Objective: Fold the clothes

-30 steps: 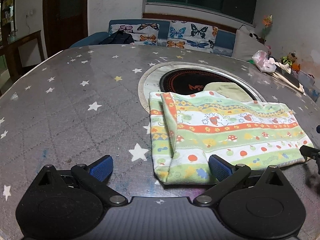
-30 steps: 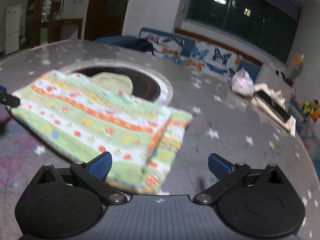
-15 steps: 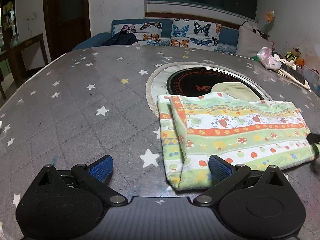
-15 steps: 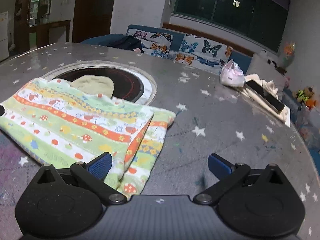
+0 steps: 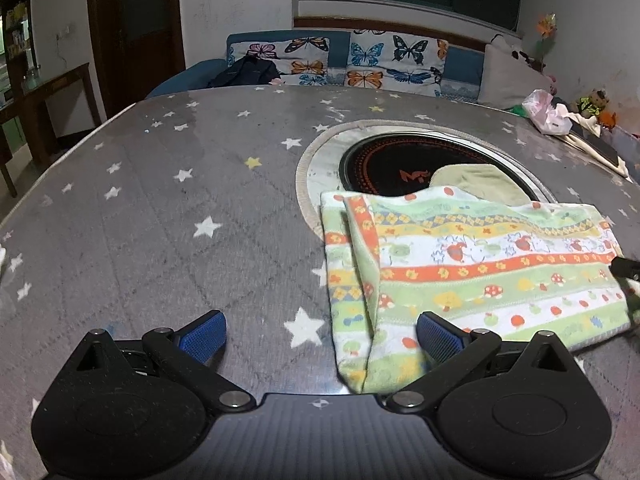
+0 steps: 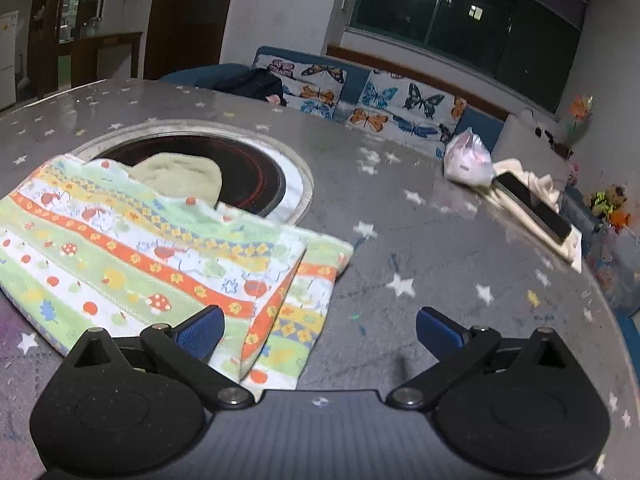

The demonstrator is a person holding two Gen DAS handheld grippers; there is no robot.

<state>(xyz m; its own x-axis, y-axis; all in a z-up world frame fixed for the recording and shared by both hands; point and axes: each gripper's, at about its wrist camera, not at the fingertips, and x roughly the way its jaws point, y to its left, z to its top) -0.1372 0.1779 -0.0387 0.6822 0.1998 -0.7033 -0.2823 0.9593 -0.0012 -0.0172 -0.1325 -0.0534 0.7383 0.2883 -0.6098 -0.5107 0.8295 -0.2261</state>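
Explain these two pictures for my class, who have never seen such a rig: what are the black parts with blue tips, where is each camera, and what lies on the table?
There is no robot. A person holds a two-finger gripper in each hand, and a wide-angle camera on each looks forward along its fingers. One picture comes from the left gripper, the other from the right gripper. The black arms with blue pads at the bottom of each picture are those fingers. Both stand wide open and hold nothing.

On the grey star-patterned table lies a folded striped cloth printed with mushrooms and fruit, partly over a round black cooktop set into the table. A plain pale cloth shows behind it. A pink plastic bag sits near the far edge.
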